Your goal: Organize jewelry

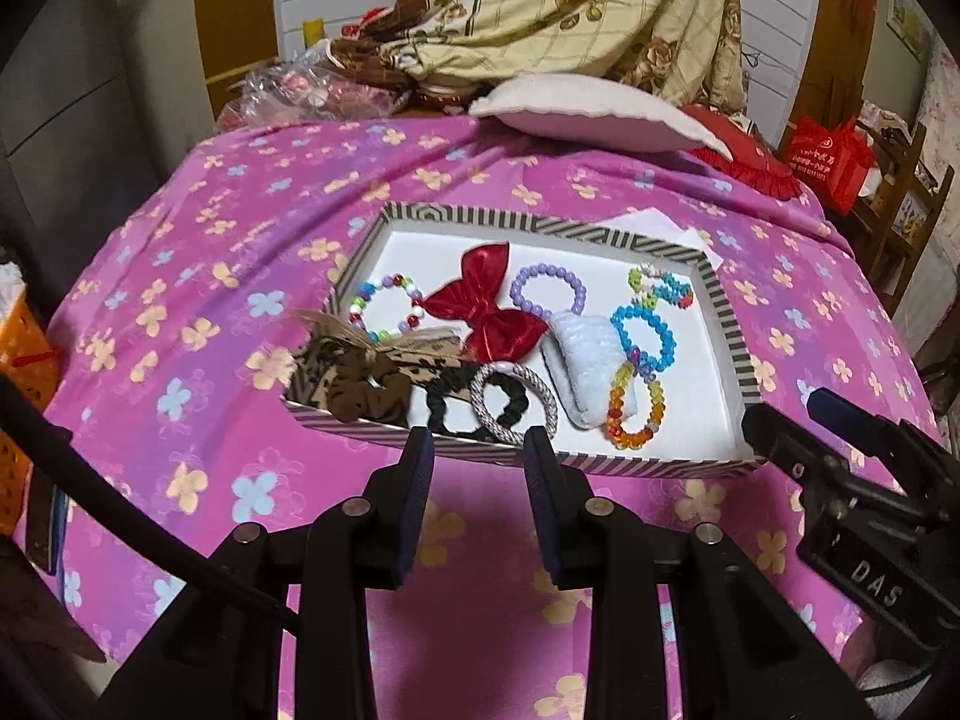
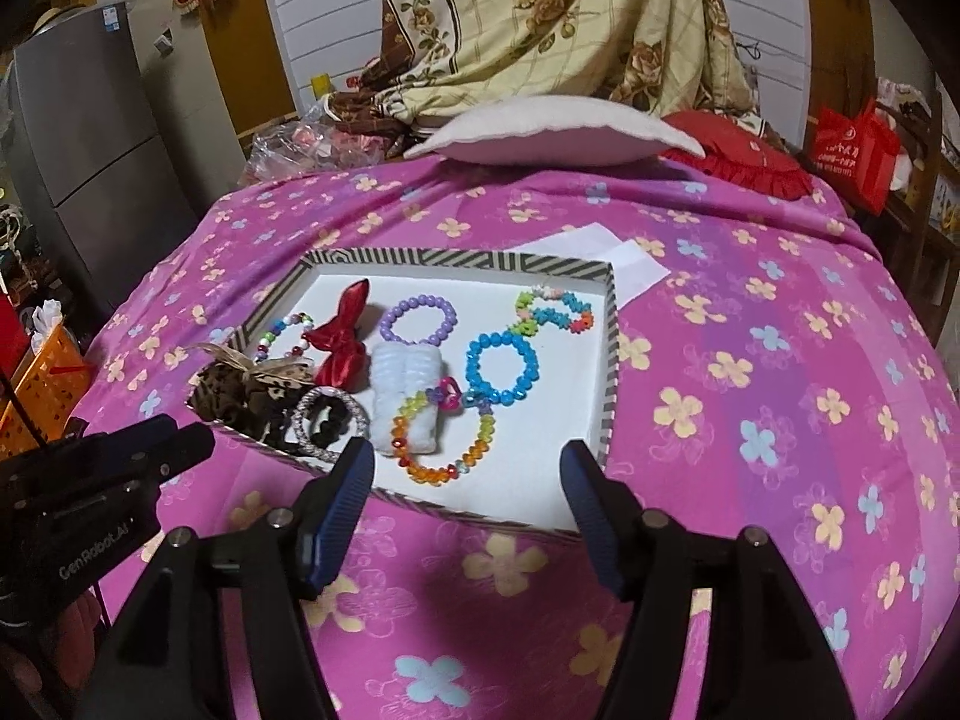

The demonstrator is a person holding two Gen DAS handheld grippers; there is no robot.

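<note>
The left gripper (image 1: 478, 444) and the right gripper (image 2: 465, 459) both hang open and empty at the near edge of the striped tray (image 2: 456, 256). Inside it lie beaded bracelets (image 2: 501, 367), a red bow (image 1: 487, 300) and scrunchies (image 1: 513, 402).

black scrunchie (image 1: 447, 405): partly covered by the silver hair tie (image 1: 515, 402) and the left claw (image 1: 478, 450) tip.
leopard scrunchie (image 2: 231, 393): far side behind the box wall (image 2: 240, 336) in the right view.
red bag (image 2: 855, 147): print too small to read.
orange basket (image 1: 24, 354): cut by the frame edge.
paper sheet (image 1: 645, 222): mostly behind the box rim.
</note>
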